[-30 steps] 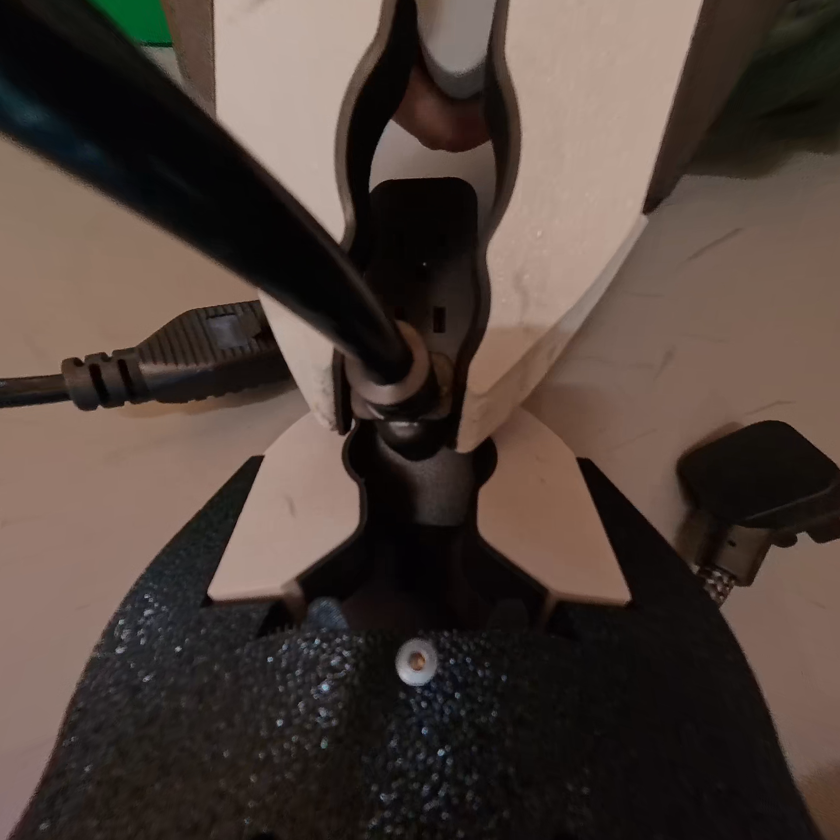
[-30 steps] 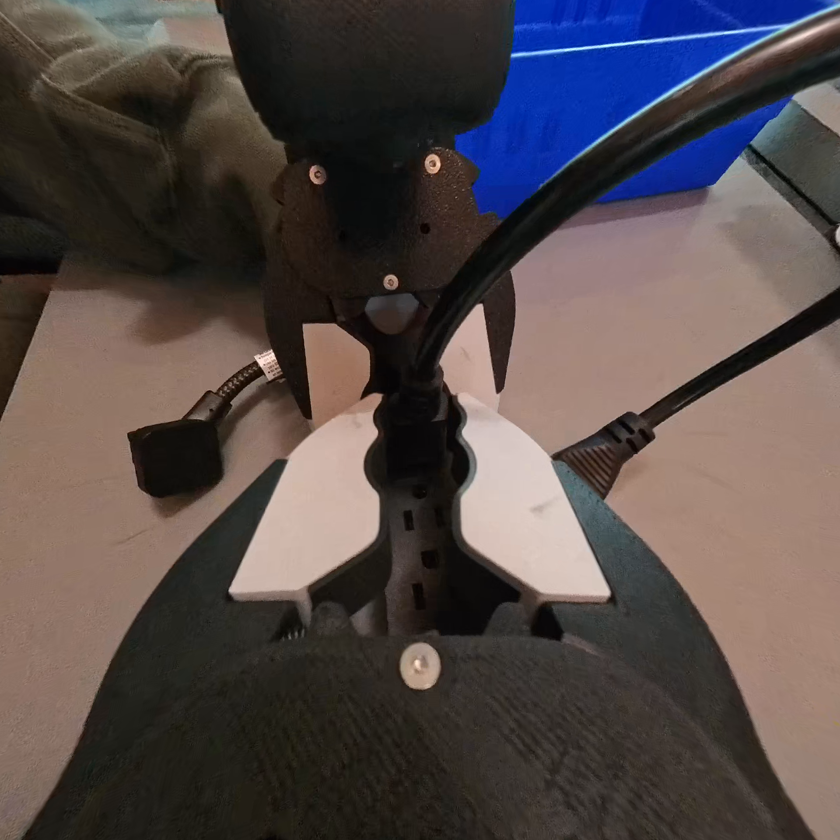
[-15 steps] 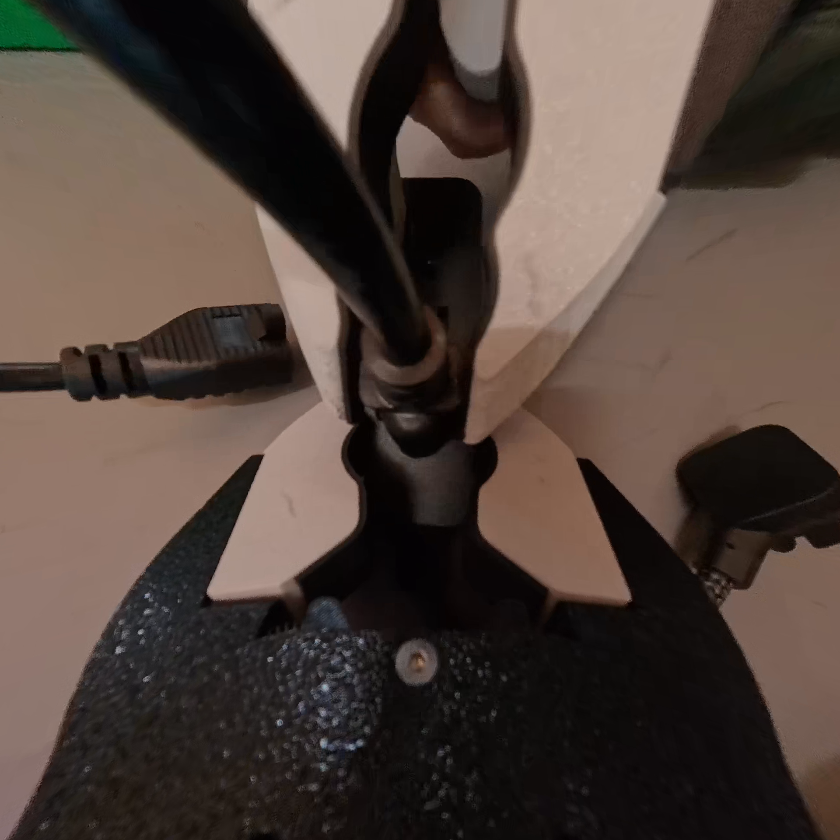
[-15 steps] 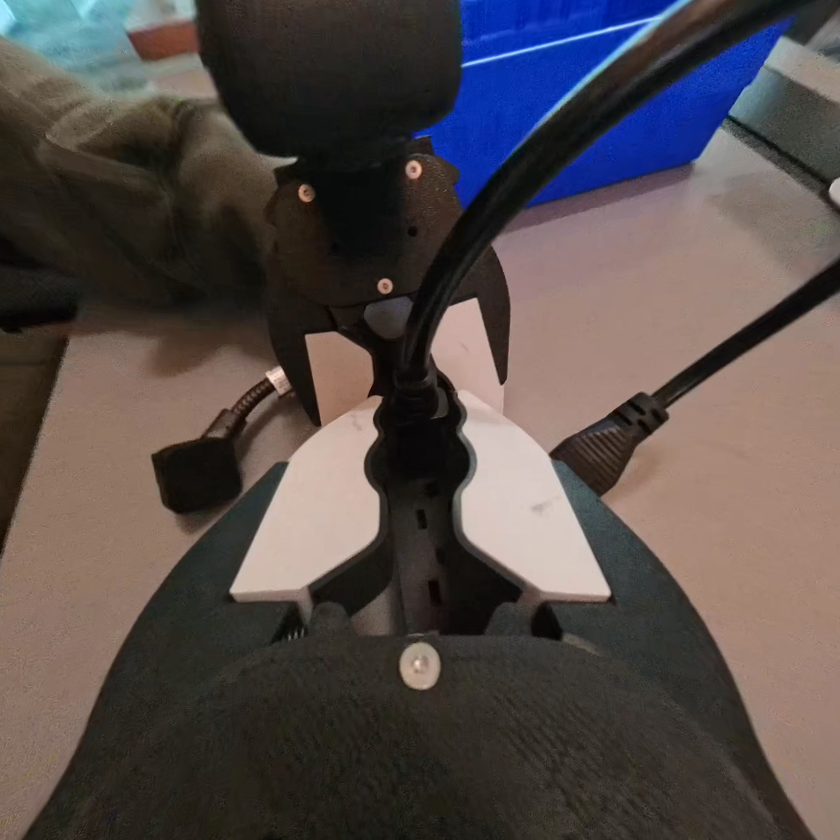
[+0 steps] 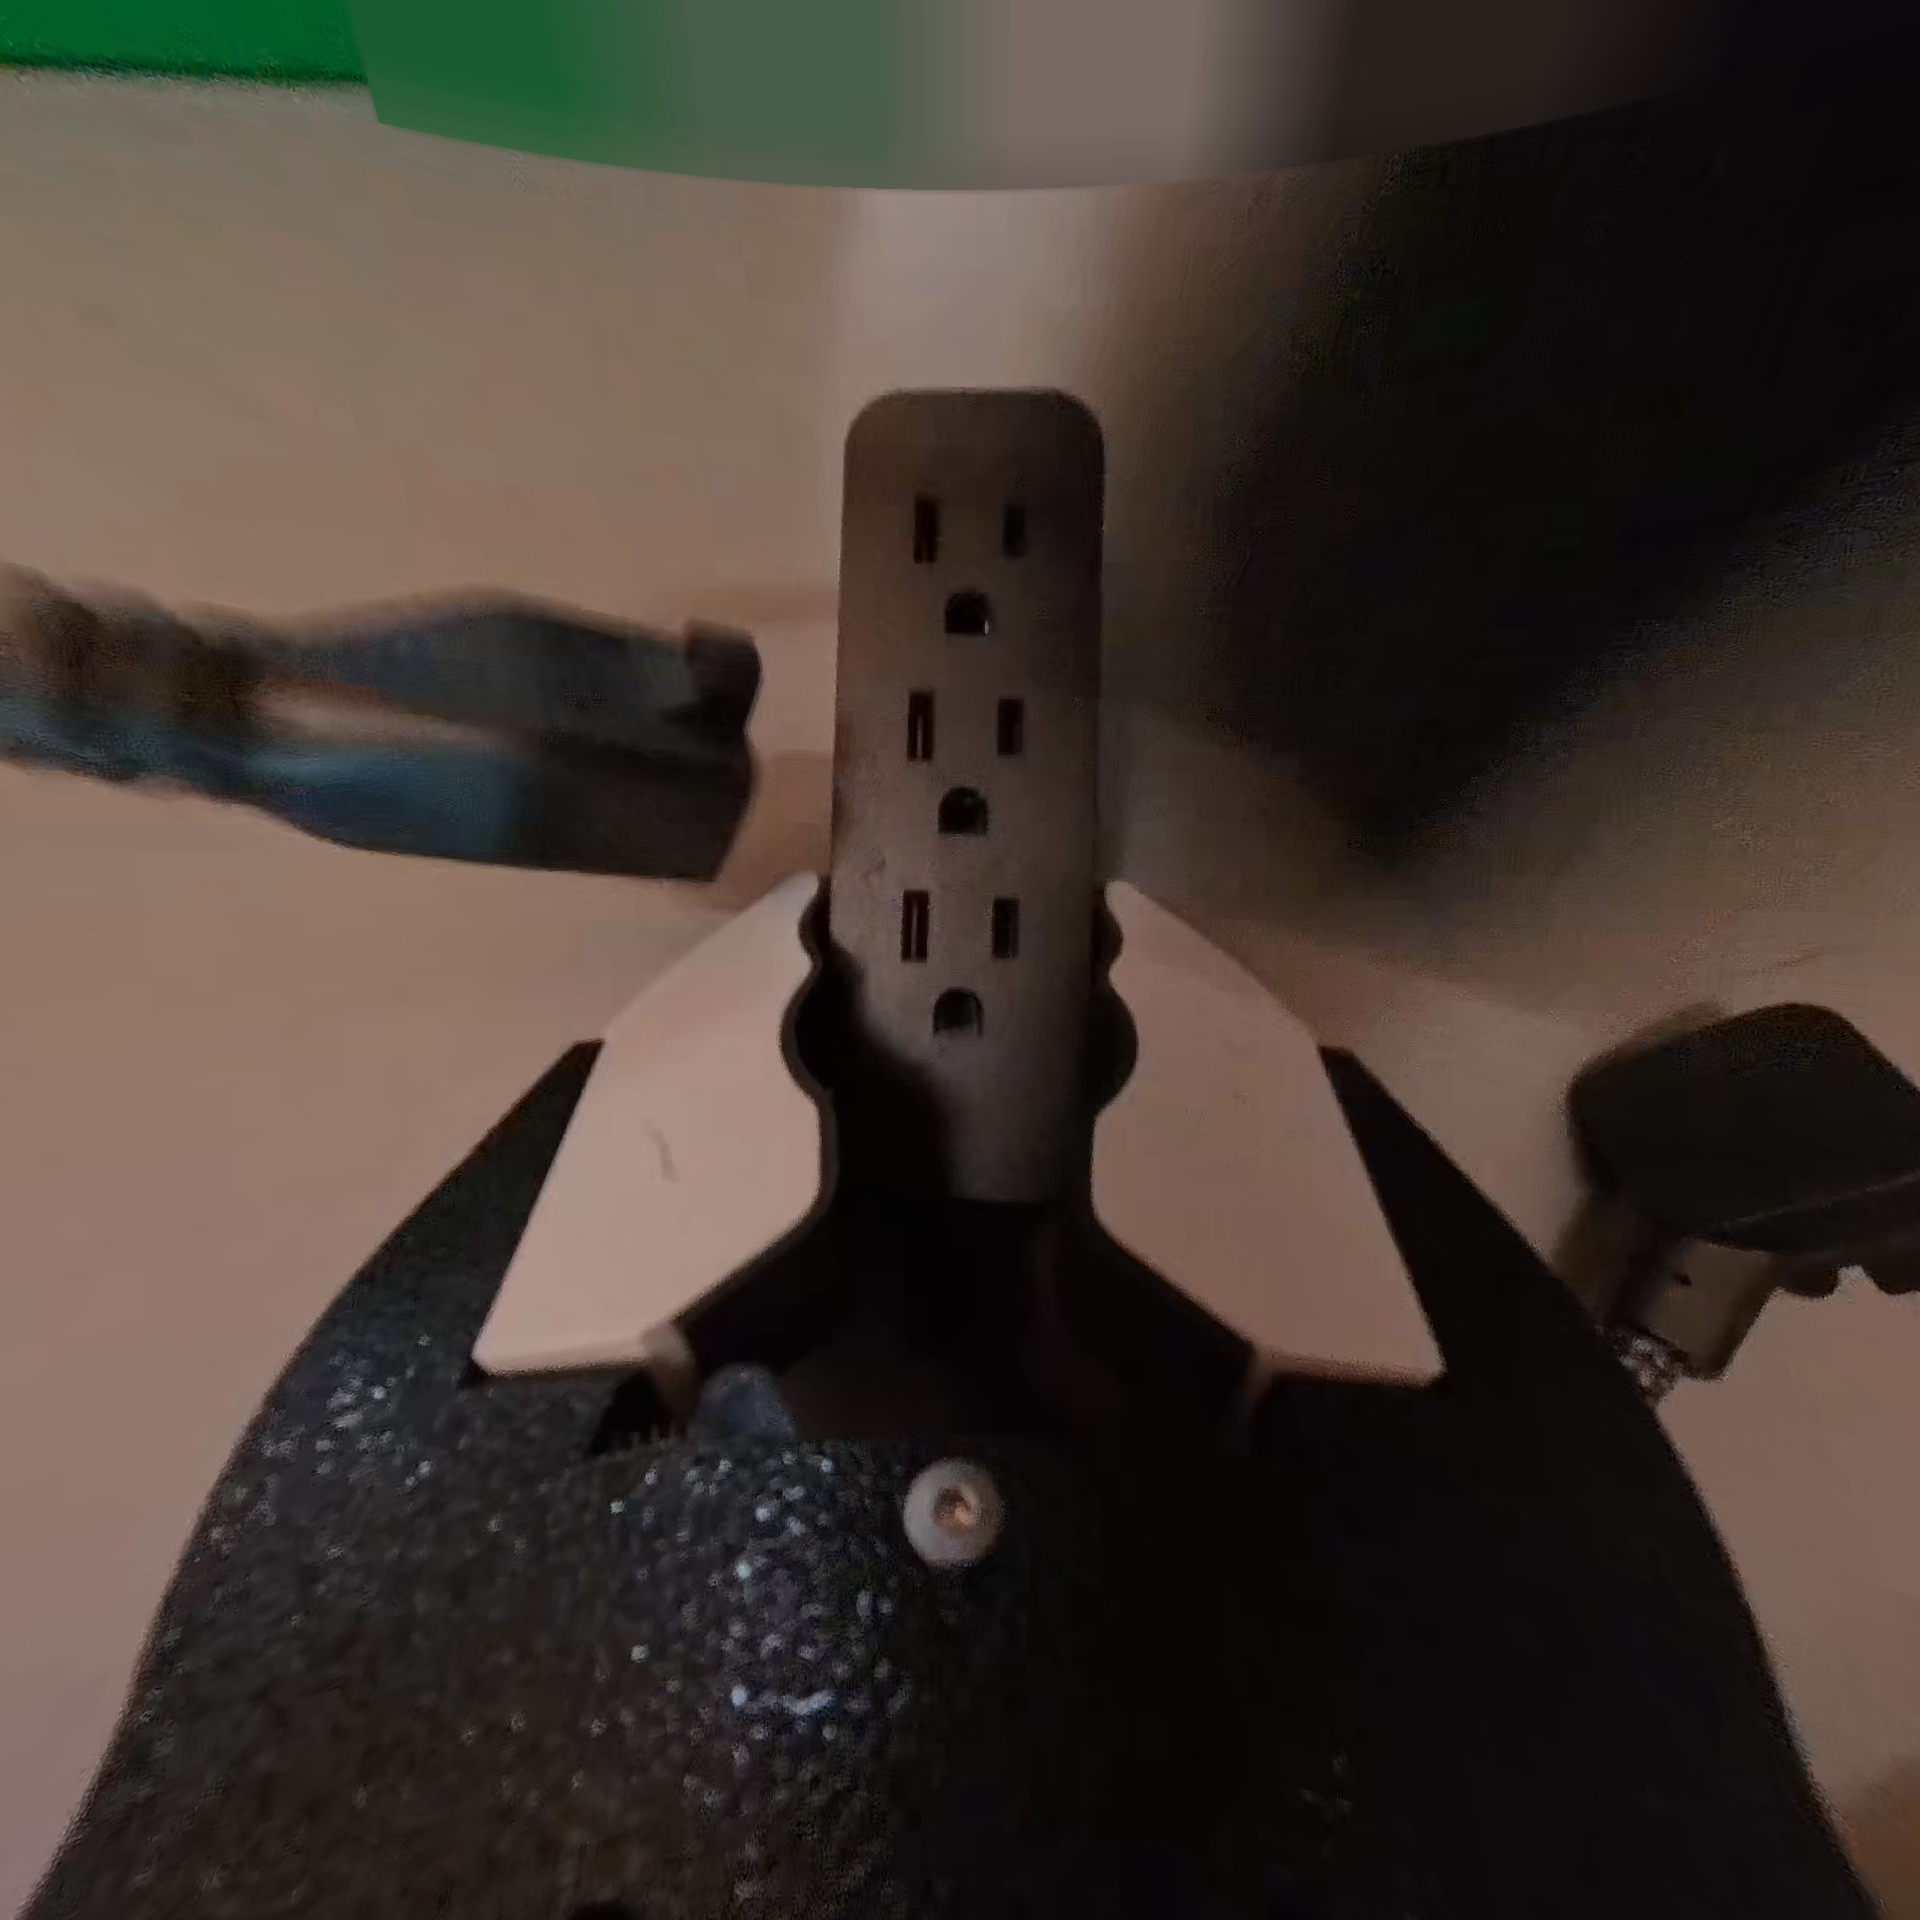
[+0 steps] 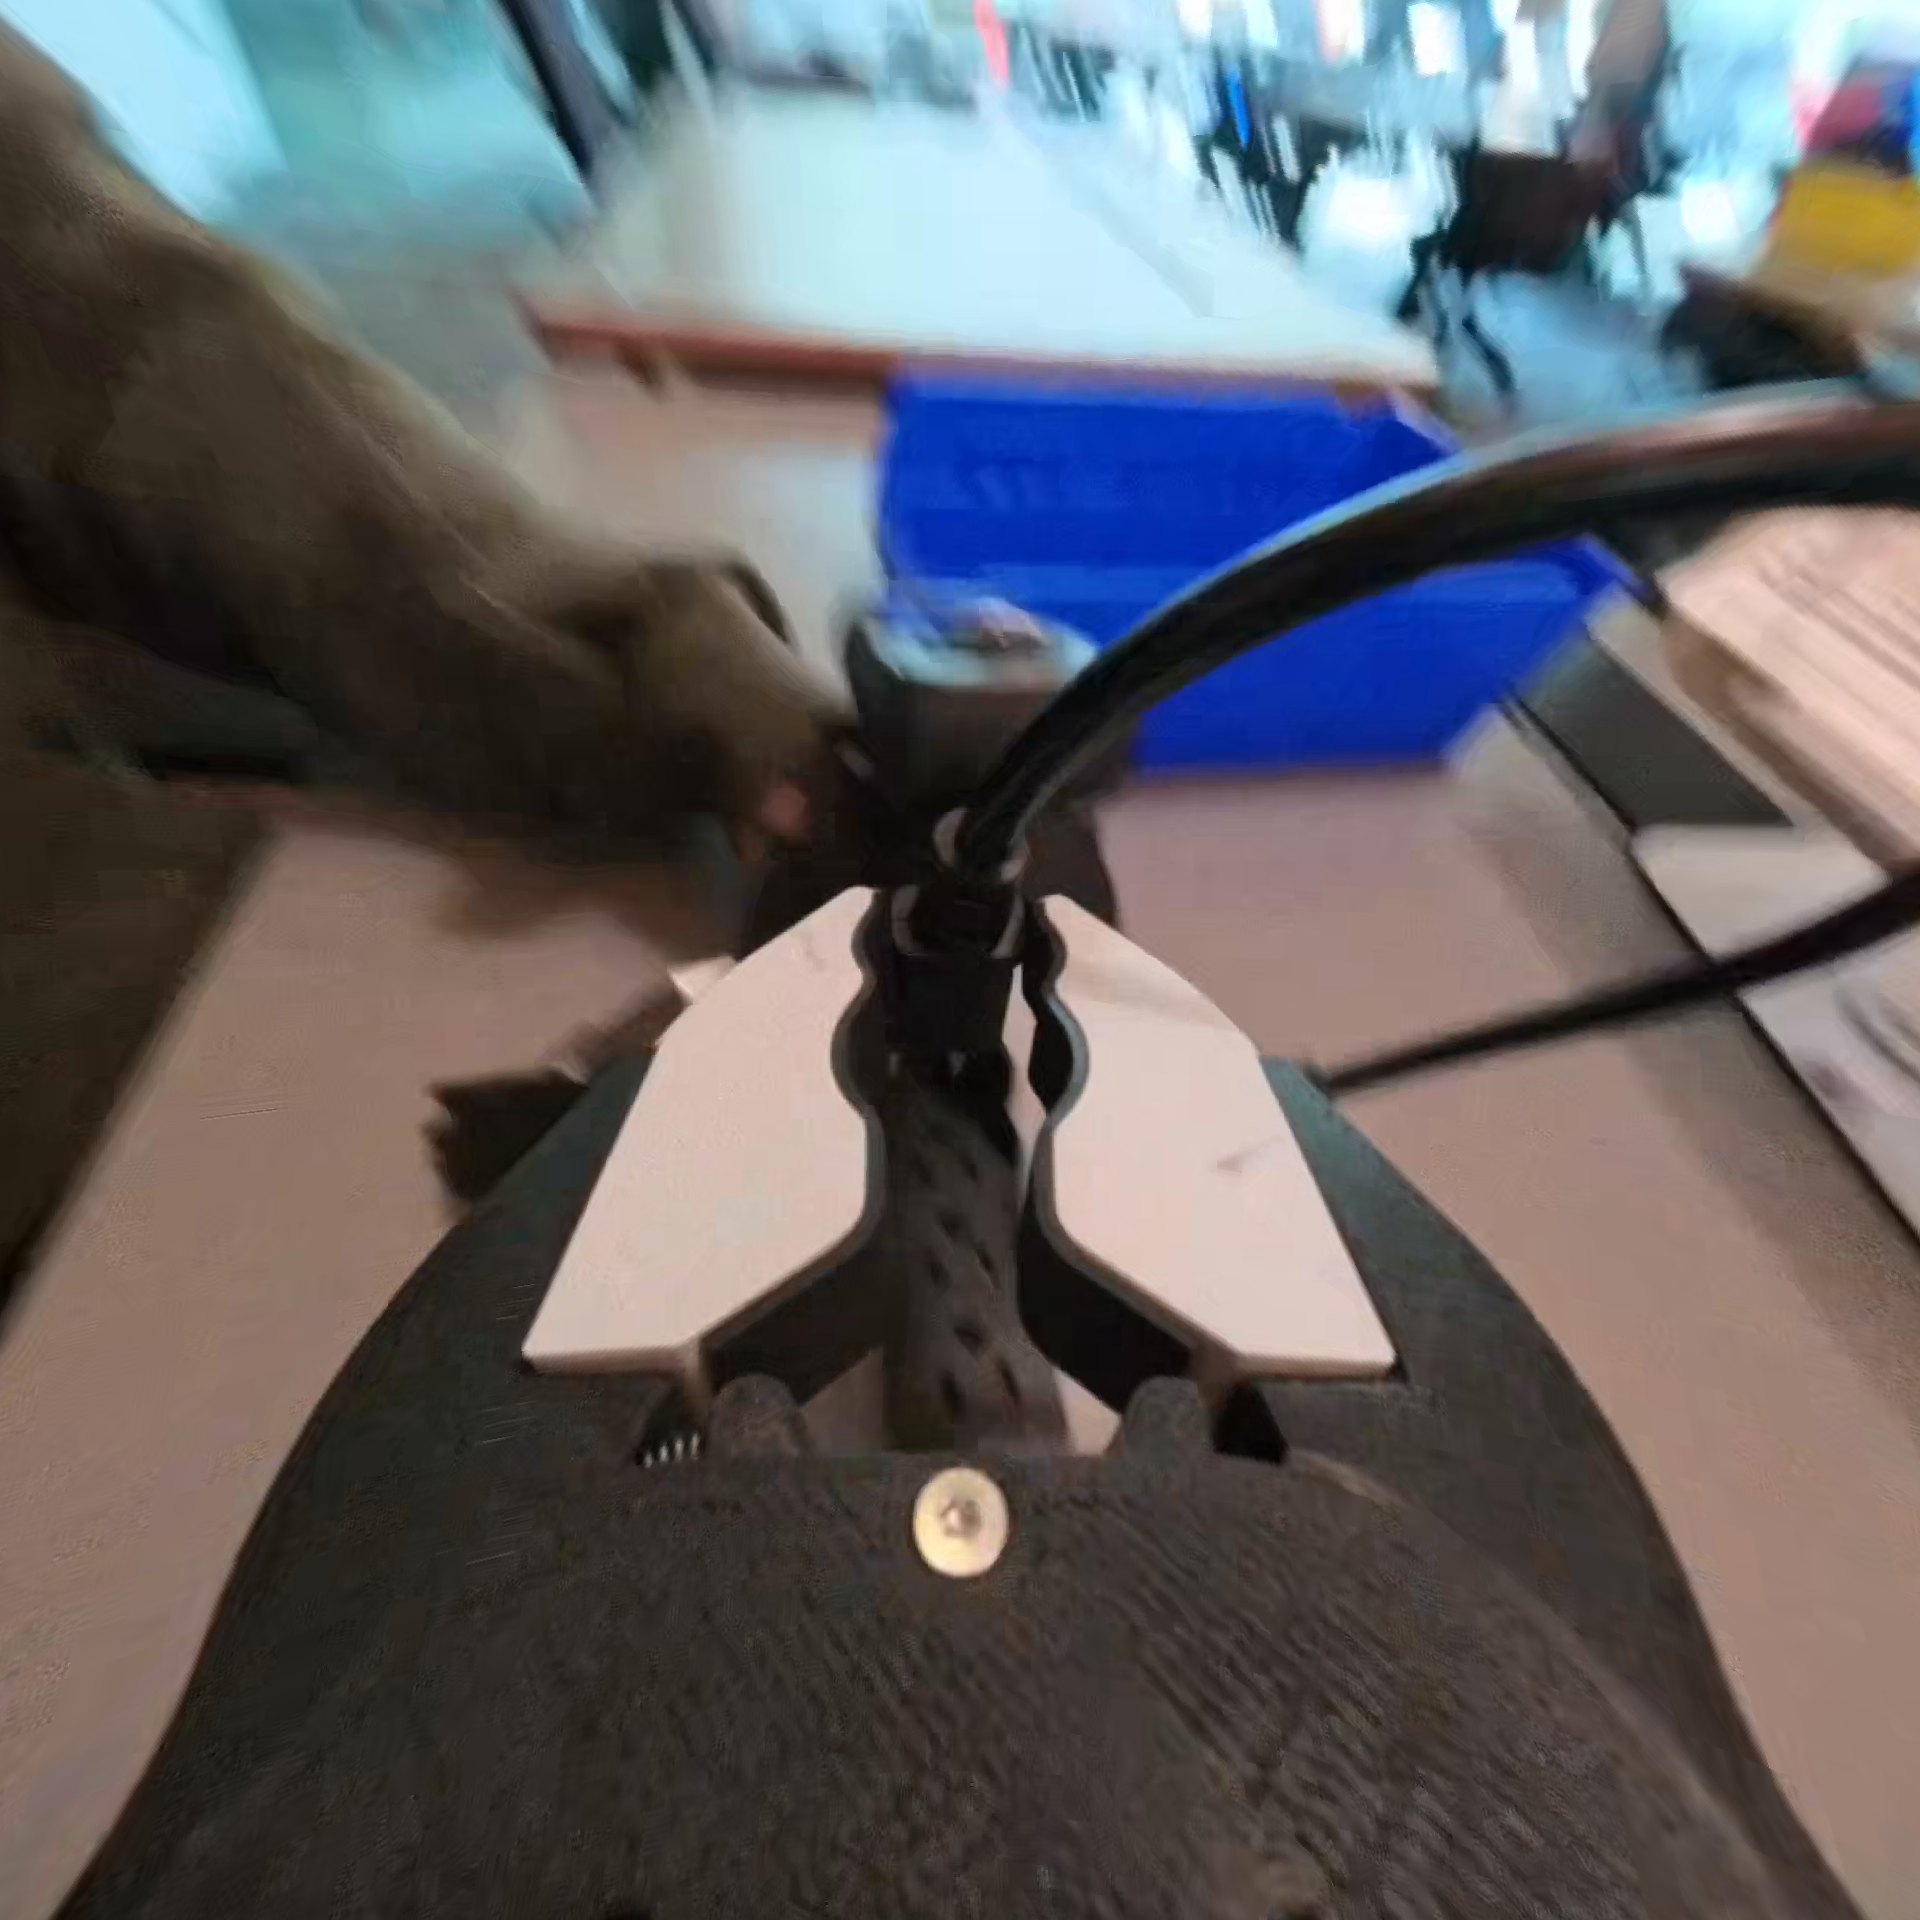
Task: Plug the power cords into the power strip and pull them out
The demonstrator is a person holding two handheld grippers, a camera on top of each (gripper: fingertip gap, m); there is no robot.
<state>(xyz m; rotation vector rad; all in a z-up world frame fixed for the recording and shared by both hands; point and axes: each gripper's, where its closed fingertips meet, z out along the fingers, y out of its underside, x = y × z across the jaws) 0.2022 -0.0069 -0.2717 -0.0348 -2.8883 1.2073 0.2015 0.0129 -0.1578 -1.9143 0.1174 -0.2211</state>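
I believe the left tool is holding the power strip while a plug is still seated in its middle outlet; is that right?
Not quite: the left tool does hold the power strip, but the left wrist view shows all three outlets empty. The right tool holds the pulled plug.

My left claw (image 5: 961,997) hides the near end of the power strip (image 5: 966,727). A loose plug (image 5: 499,738) to its left is smeared by blur, its cord cut off at the edge. In the right wrist view, my right claw (image 6: 951,966) covers most of the plug (image 6: 951,997) it grips, and the far room is too blurred to read.
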